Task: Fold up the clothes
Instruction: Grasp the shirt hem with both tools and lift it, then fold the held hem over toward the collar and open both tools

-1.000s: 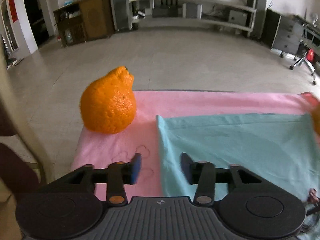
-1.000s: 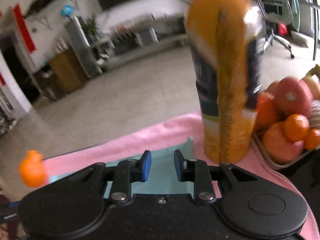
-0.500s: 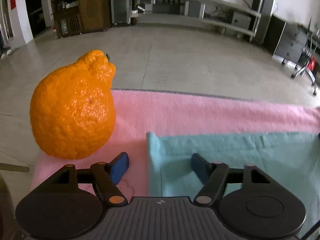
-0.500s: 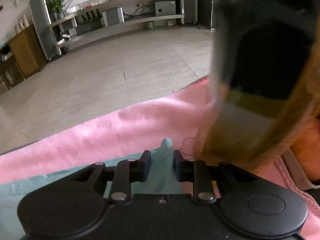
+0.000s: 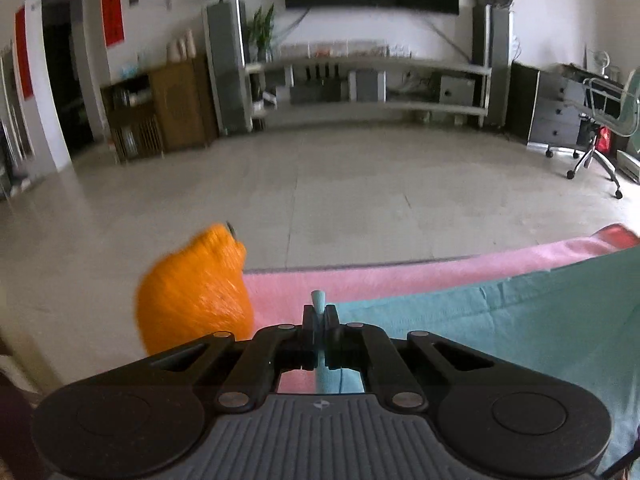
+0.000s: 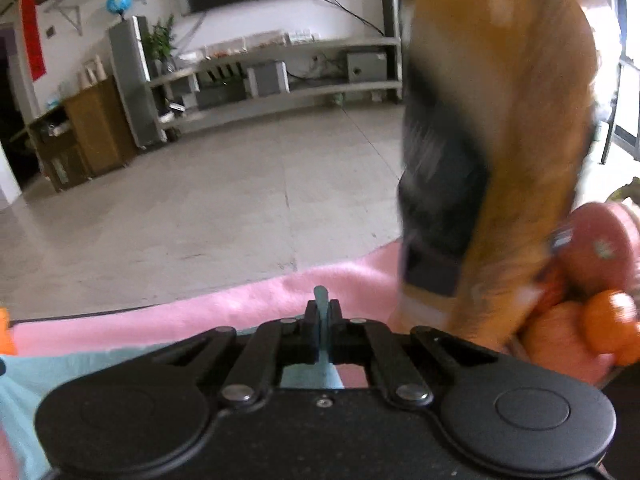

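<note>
A teal cloth (image 5: 500, 328) lies on a pink blanket (image 5: 400, 276). My left gripper (image 5: 319, 320) is shut on the cloth's far left corner; a teal tip sticks up between the fingers and the cloth hangs lifted to the right. My right gripper (image 6: 321, 316) is shut on the cloth's far right corner (image 6: 321, 300), with teal fabric (image 6: 24, 376) trailing off to the left over the pink blanket (image 6: 224, 312).
A large knobbly orange fruit (image 5: 192, 292) sits on the blanket just left of the left gripper. A tall orange juice bottle (image 6: 492, 160) stands close right of the right gripper, beside a tray of oranges and apples (image 6: 592, 272). Beyond the blanket's far edge is open floor.
Both grippers have shut on the far corners of the teal cloth and lifted them. Both views have tilted up toward the room.
</note>
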### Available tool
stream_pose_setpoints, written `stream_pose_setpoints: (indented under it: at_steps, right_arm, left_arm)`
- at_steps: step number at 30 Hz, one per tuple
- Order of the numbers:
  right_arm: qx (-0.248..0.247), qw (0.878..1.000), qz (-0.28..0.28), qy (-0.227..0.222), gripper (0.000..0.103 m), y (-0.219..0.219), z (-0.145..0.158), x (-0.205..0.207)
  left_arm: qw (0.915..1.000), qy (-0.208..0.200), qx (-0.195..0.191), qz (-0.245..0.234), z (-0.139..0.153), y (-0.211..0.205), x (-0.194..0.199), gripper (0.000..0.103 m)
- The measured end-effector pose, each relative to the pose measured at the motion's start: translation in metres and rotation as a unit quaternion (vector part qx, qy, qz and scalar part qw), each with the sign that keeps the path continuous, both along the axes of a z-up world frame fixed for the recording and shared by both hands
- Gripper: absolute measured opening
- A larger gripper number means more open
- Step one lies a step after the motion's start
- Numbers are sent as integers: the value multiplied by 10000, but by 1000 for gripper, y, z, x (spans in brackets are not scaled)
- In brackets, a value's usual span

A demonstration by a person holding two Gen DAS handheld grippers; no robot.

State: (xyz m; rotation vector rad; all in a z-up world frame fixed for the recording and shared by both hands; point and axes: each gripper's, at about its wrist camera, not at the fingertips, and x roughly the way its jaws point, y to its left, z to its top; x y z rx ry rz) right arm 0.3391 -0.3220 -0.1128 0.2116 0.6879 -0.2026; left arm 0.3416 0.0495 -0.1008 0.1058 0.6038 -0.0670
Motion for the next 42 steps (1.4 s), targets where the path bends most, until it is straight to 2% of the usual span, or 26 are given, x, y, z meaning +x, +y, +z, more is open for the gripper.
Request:
stream_pose_setpoints:
  at_steps: [3, 6, 9, 10, 13, 17, 18, 20, 23, 25, 28, 31, 33, 35, 36, 37, 39, 41, 42]
  right_arm:
    - [-8, 9999, 83, -132, 3, -1, 32, -37]
    - [-10, 9996, 153, -216, 3, -2, 60, -82]
    - [148, 9995, 193, -196, 3, -7, 78, -132]
    - [223, 9994, 203, -169, 3, -10, 81, -151]
    - [463, 9987, 215, 74, 3, -15, 68, -194]
    - [941, 9920, 73, 836, 3, -21, 10, -242]
    - [1031, 9892, 21, 1045, 3, -22, -8, -250]
    - [1276, 9818, -100, 1405, 3, -24, -34, -256]
    - [1266, 9840, -118, 1244, 3, -25, -29, -262]
    - [1230, 9872, -63, 1010, 3, -25, -21, -271]
    - [1464, 9851, -182, 884, 3, -28, -19, -292]
    - [1392, 9848, -238, 1009, 3, -30, -26, -301]
    - [1217, 9848, -248, 1213, 3, -29, -32, -301]
    - [1042, 9841, -258, 1417, 4, -29, -38, -302]
    - [1008, 9841, -312, 1426, 4, -29, -38, -304]
    - [983, 9843, -375, 1419, 5, -30, -37, -307]
    - [933, 9844, -501, 1405, 10, -32, -36, -313]
    - [1051, 9870, -701, 997, 26, -39, -24, -329]
    - [1211, 9871, -675, 803, 26, -42, -20, -334]
  left_arm:
    - [9998, -171, -51, 35, 31, 0, -40, 2]
    - [9997, -130, -171, 66, 51, 5, -81, 2]
    - [9996, 31, -270, -11, 56, 17, -131, 2]
    - [9992, 175, -368, -10, 49, 23, -147, 2]
    - [9956, 692, -622, 48, 17, 36, -195, 2]
    - [9853, 1555, -635, 296, -49, 34, -237, 2]
    - [9852, 1595, -534, 333, -53, 30, -239, 2]
    - [9854, 1624, -313, 398, -58, 23, -242, 2]
    - [9908, 1223, -398, 413, -45, 27, -256, 2]
    - [9918, 979, -655, 485, -39, 34, -272, 2]
    - [9920, 833, -809, 489, -35, 40, -288, 2]
    - [9903, 1178, -565, 467, -49, 28, -293, 2]
    - [9866, 1576, -248, 343, -66, 15, -291, 2]
    - [9844, 1742, 61, 218, -73, 4, -296, 3]
    - [9845, 1733, 164, 224, -72, 2, -300, 9]
    - [9846, 1713, 260, 240, -71, 1, -305, 19]
    - [9887, 1458, 26, 339, -59, 10, -318, 29]
    - [9929, 1062, -349, 416, -45, 24, -331, 25]
    - [9944, 876, -494, 331, -39, 26, -332, 24]
